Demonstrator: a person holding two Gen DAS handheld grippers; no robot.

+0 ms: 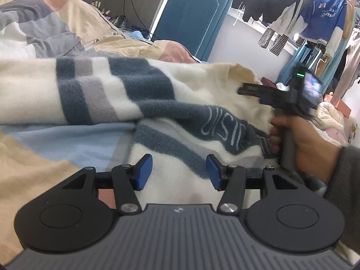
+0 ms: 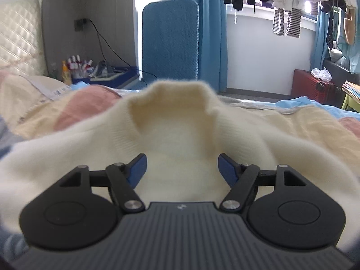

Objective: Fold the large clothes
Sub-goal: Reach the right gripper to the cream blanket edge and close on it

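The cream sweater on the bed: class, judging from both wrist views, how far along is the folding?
Early to midway. Done: the sweater lies on the bed, one striped part already lying over another. In hand: the right gripper straddles a raised cream fold, pads not visibly pressing; the left gripper hovers open over the fabric. Left: no compact folded stack yet.

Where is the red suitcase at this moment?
In the right wrist view, the red suitcase stands on the floor at the far right, beyond the bed, under the hanging clothes.
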